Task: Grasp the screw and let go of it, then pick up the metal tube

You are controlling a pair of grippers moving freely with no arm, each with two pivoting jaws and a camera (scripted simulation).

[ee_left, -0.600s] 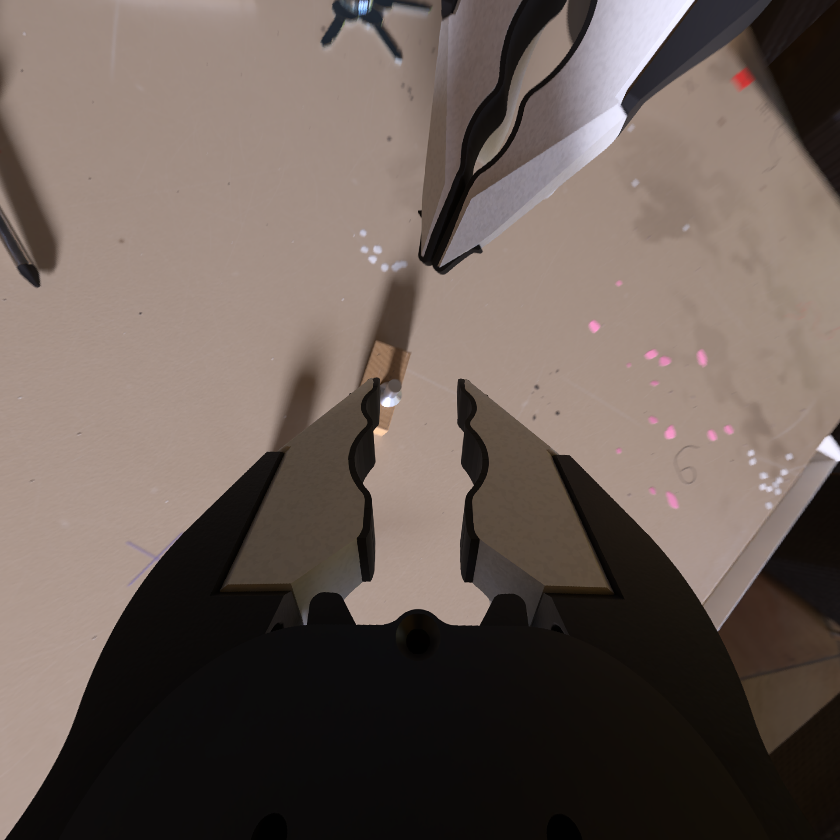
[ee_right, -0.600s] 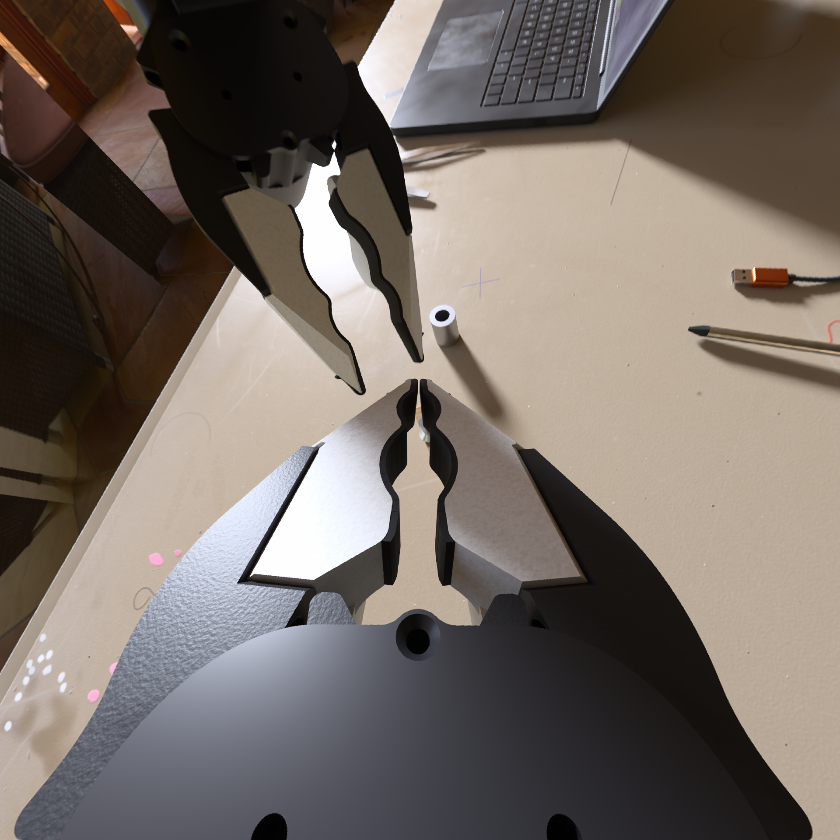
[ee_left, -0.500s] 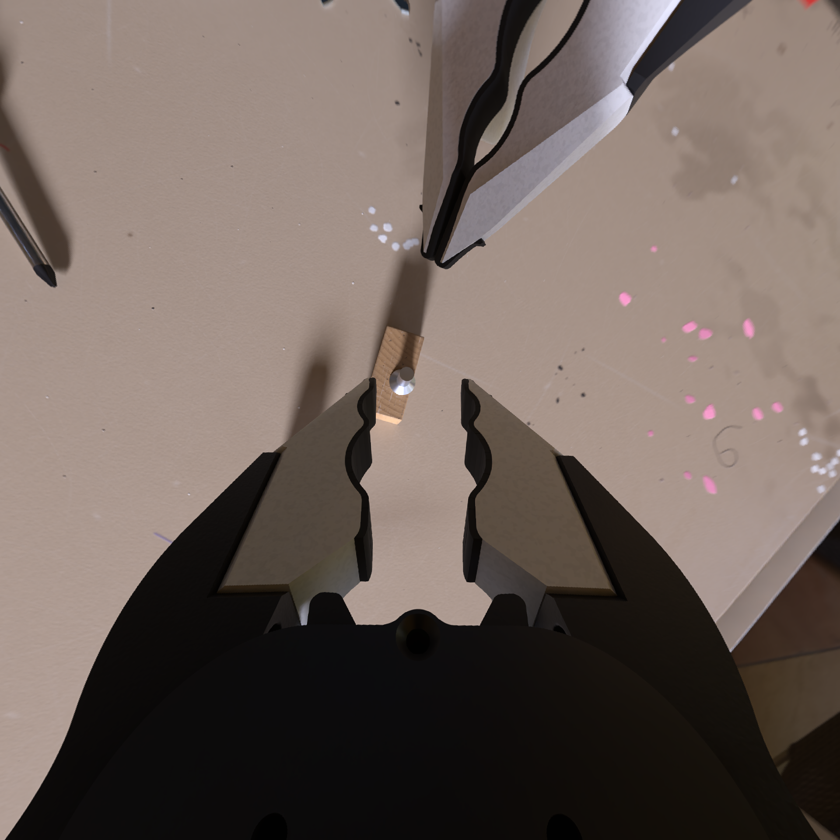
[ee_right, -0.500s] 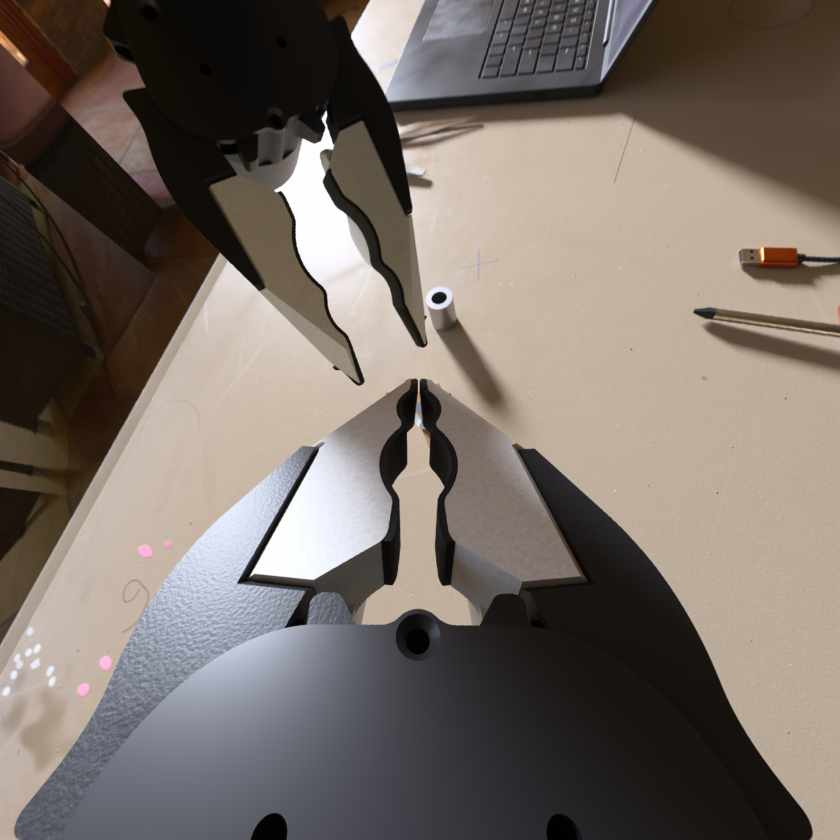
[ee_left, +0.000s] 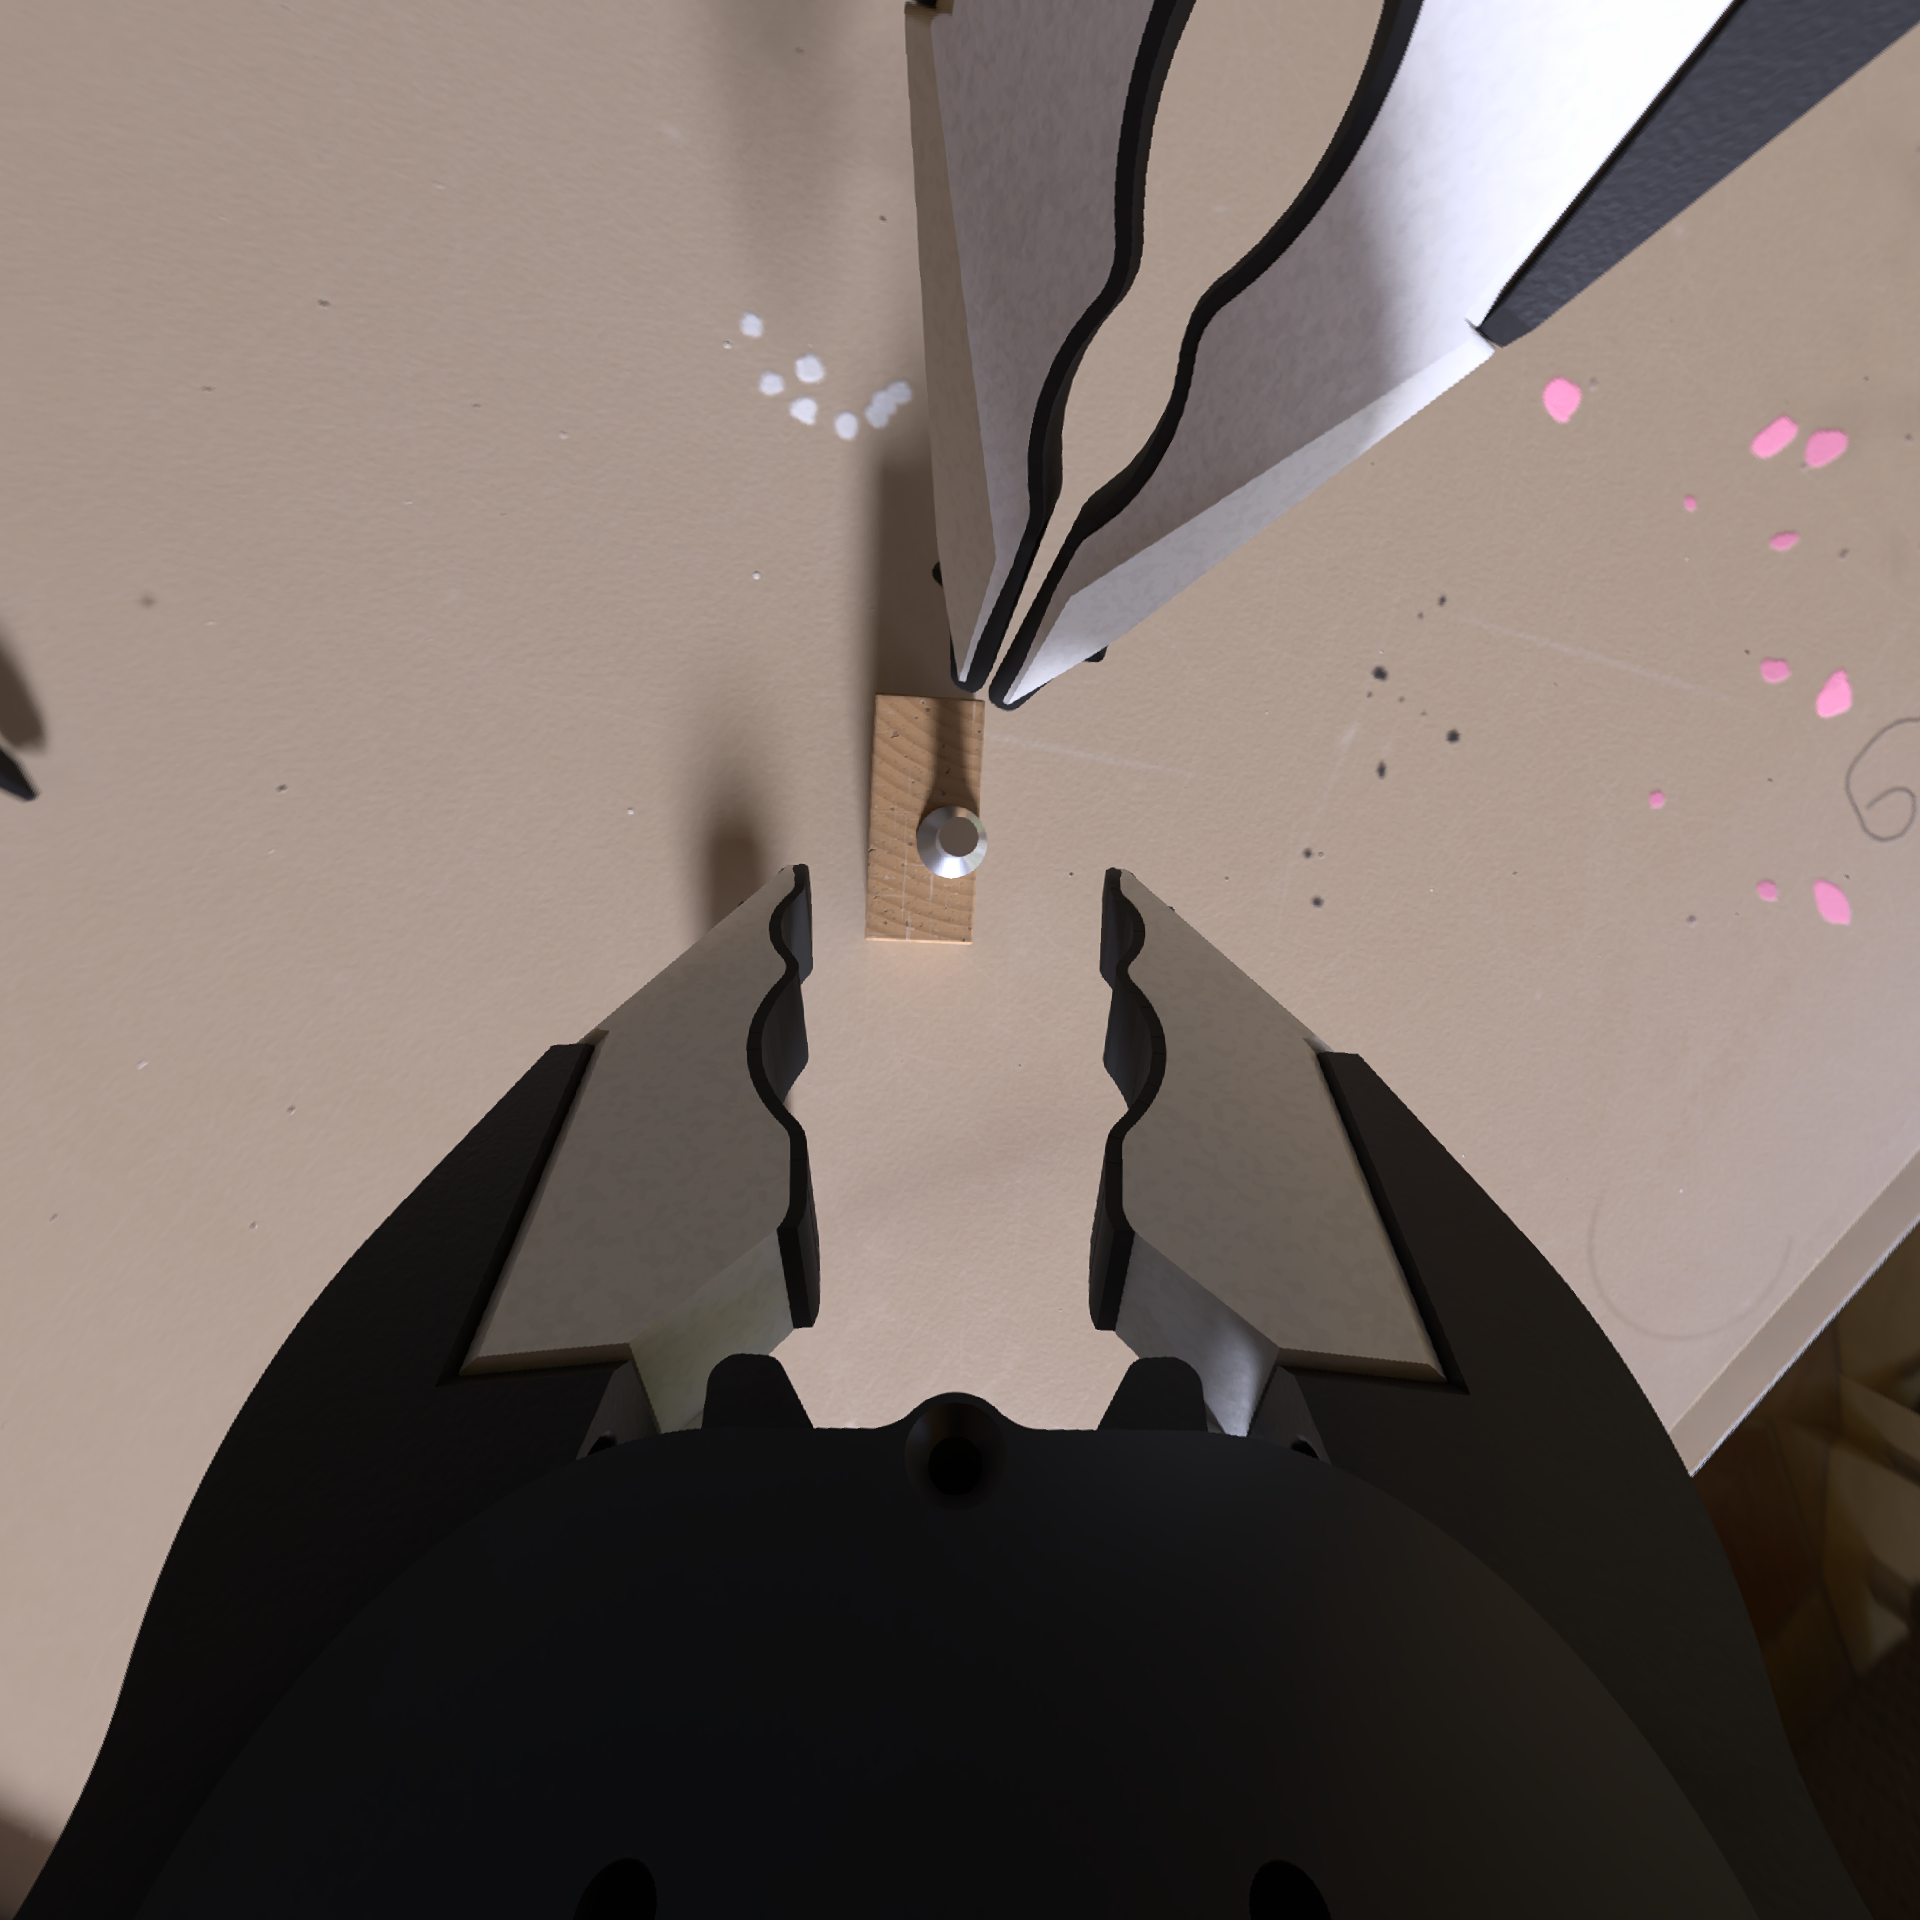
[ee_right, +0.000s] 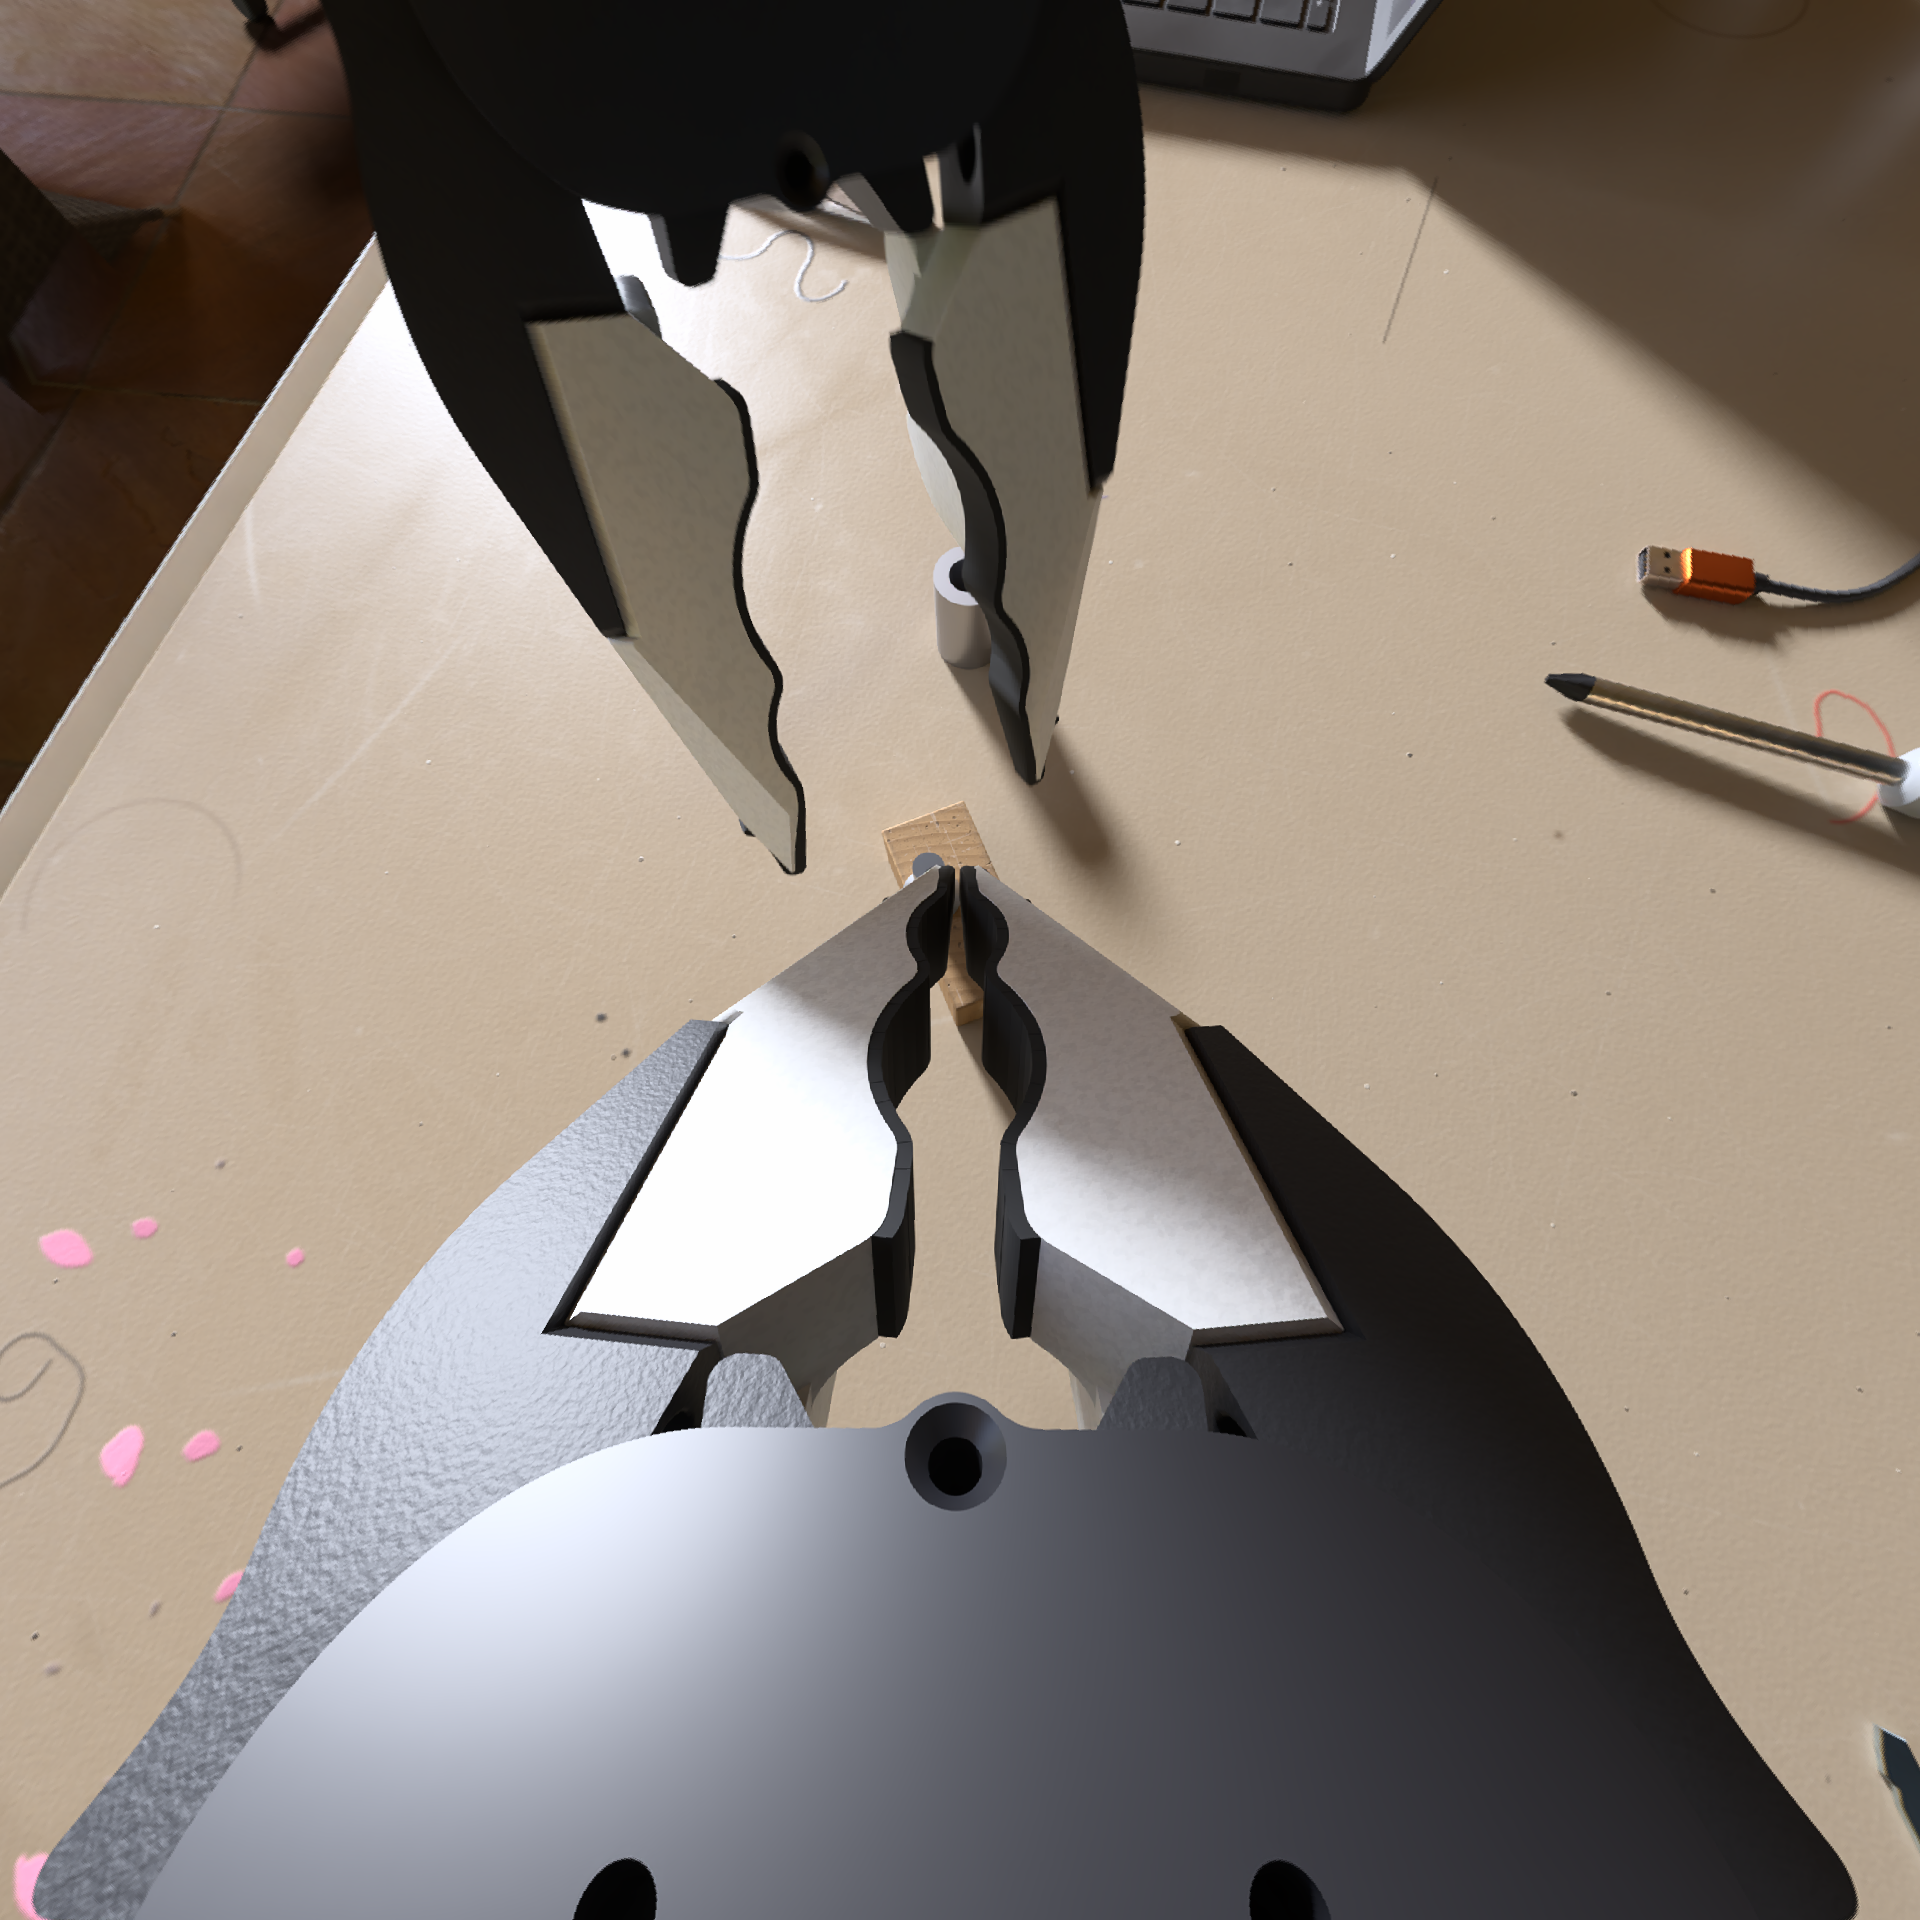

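Note:
A small silver screw (ee_left: 951, 840) stands head up in a little wooden block (ee_left: 914, 769) on the tan table. My left gripper (ee_left: 956, 883) is open and empty, hovering over the block, with the screw just ahead of the gap between its fingertips. My right gripper (ee_right: 956, 878) is shut and empty, its tips right by the screw (ee_right: 925, 864) and over the block (ee_right: 940, 826); it also shows in the left wrist view (ee_left: 982, 686). The metal tube (ee_right: 956, 613) stands upright beyond the block, partly hidden behind a finger of the left gripper (ee_right: 909, 816).
A pen (ee_right: 1725, 727) and an orange USB plug (ee_right: 1714, 575) lie to the right. A laptop (ee_right: 1247, 62) sits at the far edge. The table edge (ee_left: 1818, 1299) runs close on the right of the left wrist view. Pink and white paint specks dot the table.
My left gripper has moved in over the block and opened wider, so the screw now sits ahead of its gap. My right gripper stays shut and is now at the block.

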